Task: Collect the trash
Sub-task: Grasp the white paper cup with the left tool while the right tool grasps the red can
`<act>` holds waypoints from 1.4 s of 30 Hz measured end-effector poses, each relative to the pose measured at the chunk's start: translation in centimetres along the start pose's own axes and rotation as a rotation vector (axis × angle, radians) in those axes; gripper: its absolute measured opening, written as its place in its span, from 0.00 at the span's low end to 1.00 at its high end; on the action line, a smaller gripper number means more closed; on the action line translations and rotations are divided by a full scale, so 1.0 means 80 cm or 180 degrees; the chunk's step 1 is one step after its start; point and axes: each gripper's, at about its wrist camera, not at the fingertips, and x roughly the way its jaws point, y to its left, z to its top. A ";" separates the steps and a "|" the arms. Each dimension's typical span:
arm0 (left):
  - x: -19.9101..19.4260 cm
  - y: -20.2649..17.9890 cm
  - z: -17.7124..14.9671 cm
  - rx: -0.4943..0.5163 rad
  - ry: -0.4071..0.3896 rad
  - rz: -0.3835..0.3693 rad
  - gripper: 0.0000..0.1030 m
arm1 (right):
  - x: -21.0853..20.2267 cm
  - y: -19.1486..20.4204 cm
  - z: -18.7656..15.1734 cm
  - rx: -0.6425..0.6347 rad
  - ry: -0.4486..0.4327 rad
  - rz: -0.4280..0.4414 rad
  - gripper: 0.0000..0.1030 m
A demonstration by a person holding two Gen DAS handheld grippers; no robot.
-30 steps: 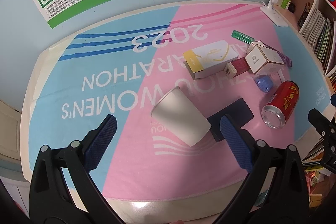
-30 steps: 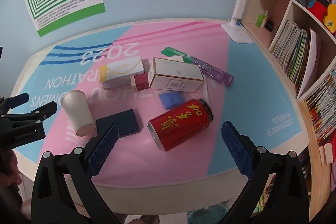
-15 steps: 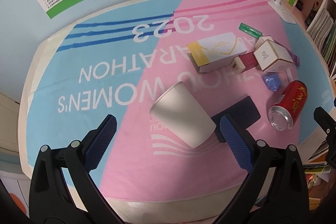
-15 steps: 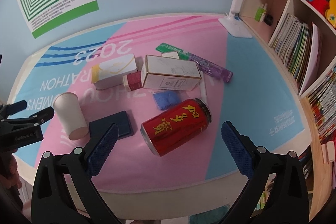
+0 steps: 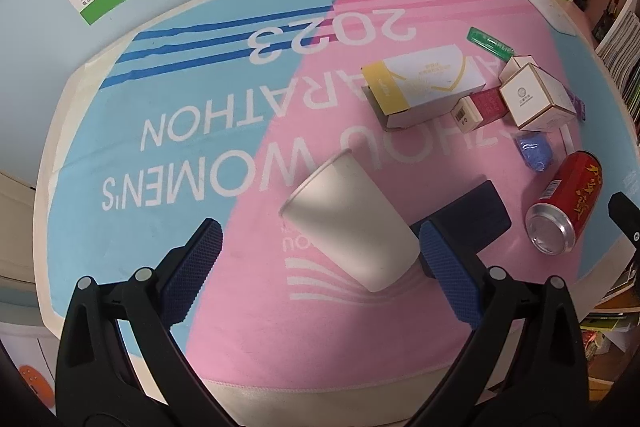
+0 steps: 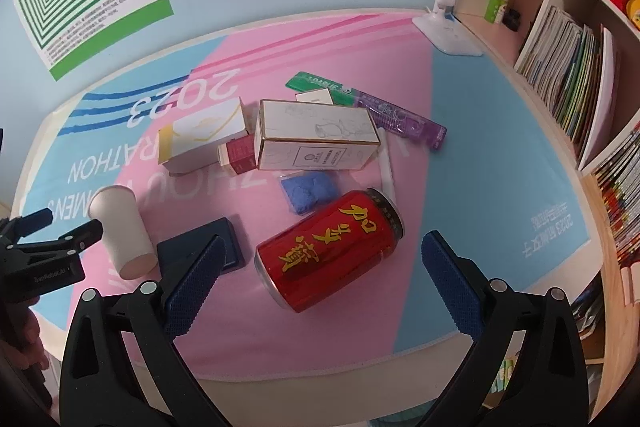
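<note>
A white paper cup [image 5: 352, 223] lies on its side on the pink and blue mat [image 5: 200, 163]. My left gripper [image 5: 316, 267] is open, its fingers on either side of the cup's near end without touching it. A red can [image 6: 332, 251] lies on its side; my open right gripper [image 6: 320, 279] hovers just before it, fingers spread wider than the can. The can [image 5: 564, 203] also shows at the right of the left wrist view, and the cup [image 6: 122, 231] at the left of the right wrist view.
A dark blue flat case [image 6: 204, 251] lies between cup and can. Behind them sit a white and yellow box [image 6: 200, 139], a white box [image 6: 316, 143], a small red box [image 6: 240, 155], a blue crumpled wrapper [image 6: 308, 191], green and purple packets [image 6: 400, 115]. A bookshelf [image 6: 560, 47] stands at right.
Both grippers moved closer to the table. The cup has come between the left fingers and the can has grown larger before the right fingers. Both stay open.
</note>
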 end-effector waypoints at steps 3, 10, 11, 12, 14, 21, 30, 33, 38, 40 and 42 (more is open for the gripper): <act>0.004 0.000 0.003 0.0003 0.0017 -0.0001 0.94 | 0.005 -0.001 0.001 0.0009 0.0018 -0.0014 0.94; 0.024 0.003 0.009 -0.0039 0.0147 -0.0021 0.94 | 0.028 -0.010 0.002 0.0145 0.0153 -0.0020 0.94; 0.027 0.003 0.010 -0.0040 0.0161 -0.0024 0.94 | 0.033 -0.012 0.002 0.0181 0.0184 -0.0014 0.94; 0.030 0.004 0.011 -0.0043 0.0181 -0.0030 0.94 | 0.036 -0.013 0.002 0.0209 0.0206 -0.0014 0.94; 0.036 0.004 0.013 -0.0046 0.0219 -0.0039 0.94 | 0.045 -0.017 0.002 0.0269 0.0269 -0.0003 0.94; 0.052 0.005 0.020 -0.0057 0.0320 -0.0054 0.94 | 0.066 -0.022 0.005 0.0364 0.0405 0.0008 0.94; 0.071 0.008 0.027 -0.0082 0.0420 -0.0153 0.93 | 0.091 -0.024 0.005 0.0480 0.0613 0.0026 0.94; 0.076 0.005 0.031 -0.0045 0.0450 -0.0183 0.92 | 0.098 -0.026 0.003 0.0550 0.0665 0.0087 0.94; 0.086 -0.002 0.034 0.0019 0.0535 -0.0272 0.84 | 0.109 -0.028 0.003 0.0653 0.0776 0.0173 0.93; 0.090 -0.004 0.034 0.0061 0.0549 -0.0266 0.83 | 0.114 -0.029 0.003 0.0695 0.0811 0.0196 0.93; 0.091 -0.005 0.036 0.0083 0.0547 -0.0264 0.83 | 0.120 -0.031 0.003 0.0748 0.0852 0.0212 0.93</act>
